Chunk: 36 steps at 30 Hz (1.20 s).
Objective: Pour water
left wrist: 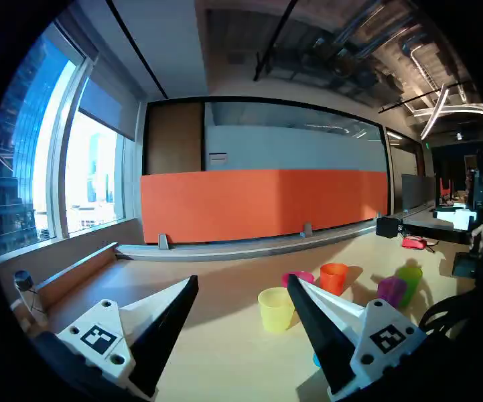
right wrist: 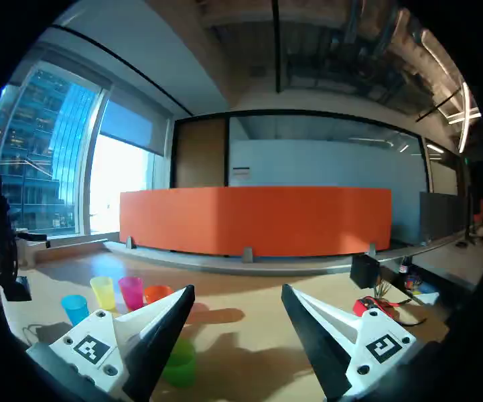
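Observation:
In the left gripper view my left gripper [left wrist: 241, 280] is open above the wooden table [left wrist: 228, 348], nothing between its fingers. Just past its right finger stand a yellow cup [left wrist: 276, 308], a pink cup [left wrist: 297, 276] and an orange cup [left wrist: 333, 277]. A purple cup [left wrist: 392, 291] and a green cup [left wrist: 410, 281] stand farther right. In the right gripper view my right gripper [right wrist: 238, 288] is also open and holds nothing. Left of its left finger stand a blue cup [right wrist: 75, 308], a yellow cup [right wrist: 103, 291], a pink cup [right wrist: 132, 291] and an orange cup [right wrist: 155, 293]. A green cup [right wrist: 179, 362] sits partly behind that finger.
An orange partition [left wrist: 261, 201] runs along the table's far edge, with windows [left wrist: 53, 174] on the left. A black box [left wrist: 388, 226] and a red object [left wrist: 413, 242] lie at the far right. A black stand [right wrist: 3, 248] rises at the left in the right gripper view, cables [right wrist: 375, 305] on the right.

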{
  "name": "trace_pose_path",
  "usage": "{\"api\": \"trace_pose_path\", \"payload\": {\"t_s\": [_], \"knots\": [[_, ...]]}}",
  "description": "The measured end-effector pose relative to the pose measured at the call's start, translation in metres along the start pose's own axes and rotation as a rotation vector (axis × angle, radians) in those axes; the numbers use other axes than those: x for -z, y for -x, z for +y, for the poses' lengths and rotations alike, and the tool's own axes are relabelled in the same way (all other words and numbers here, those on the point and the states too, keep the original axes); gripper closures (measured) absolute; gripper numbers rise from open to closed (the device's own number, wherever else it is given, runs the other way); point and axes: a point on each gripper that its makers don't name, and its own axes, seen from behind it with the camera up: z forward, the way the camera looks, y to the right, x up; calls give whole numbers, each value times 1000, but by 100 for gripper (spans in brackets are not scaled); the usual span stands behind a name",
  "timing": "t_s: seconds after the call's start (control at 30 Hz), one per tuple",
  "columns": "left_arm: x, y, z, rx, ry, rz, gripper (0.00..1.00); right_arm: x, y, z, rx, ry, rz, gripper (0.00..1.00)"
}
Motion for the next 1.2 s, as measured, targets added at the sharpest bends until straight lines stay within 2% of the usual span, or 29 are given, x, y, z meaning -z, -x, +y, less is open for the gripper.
{"api": "trace_pose_path", "payload": {"t_s": [0.2, 0.4, 0.7, 0.9, 1.2], "knots": [[0, -5, -12, 23, -55, 23, 1, -1, -10, 11, -11, 75, 46, 0], [1, -8, -22, 29, -105, 35, 2, 3, -19, 13, 15, 119, 78, 0], [1, -8, -25, 37, -135, 54, 1, 9, -22, 13, 42, 164, 91, 0], [1, -8, -31, 22, -167, 70, 1, 11, -20, 13, 48, 183, 89, 0], [-1, 4, -24, 4, -170, 73, 1, 14, -8, 14, 2, 184, 79, 0]]}}
